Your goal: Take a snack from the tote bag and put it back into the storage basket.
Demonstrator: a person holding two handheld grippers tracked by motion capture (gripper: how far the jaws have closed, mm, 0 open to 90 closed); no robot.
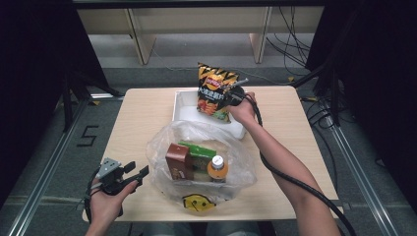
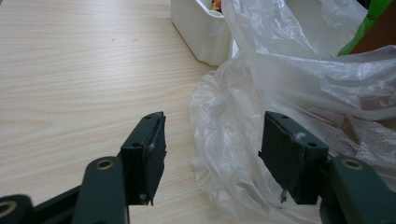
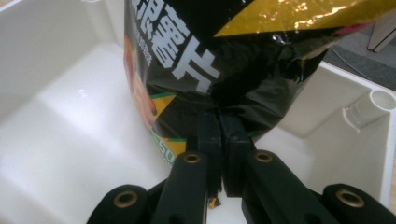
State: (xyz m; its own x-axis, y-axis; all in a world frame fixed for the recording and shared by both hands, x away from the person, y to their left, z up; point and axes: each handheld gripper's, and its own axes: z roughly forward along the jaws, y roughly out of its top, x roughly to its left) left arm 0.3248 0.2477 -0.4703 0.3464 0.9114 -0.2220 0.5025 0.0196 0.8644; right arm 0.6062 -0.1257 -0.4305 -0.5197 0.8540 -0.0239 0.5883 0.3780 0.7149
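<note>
Two tongs: right tongs (image 3: 219, 135) pinching chip bag (image 1: 215, 91) over white bin (image 1: 183, 105); left tongs (image 2: 212, 144) spread by plastic bag (image 2: 289, 84).

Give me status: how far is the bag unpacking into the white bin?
Early. In hand: right gripper is shut on the chip bag, held over the white bin, not released. Left: brown carton, green box and orange-capped bottle sit in the plastic bag. Left gripper is open beside it.
</note>
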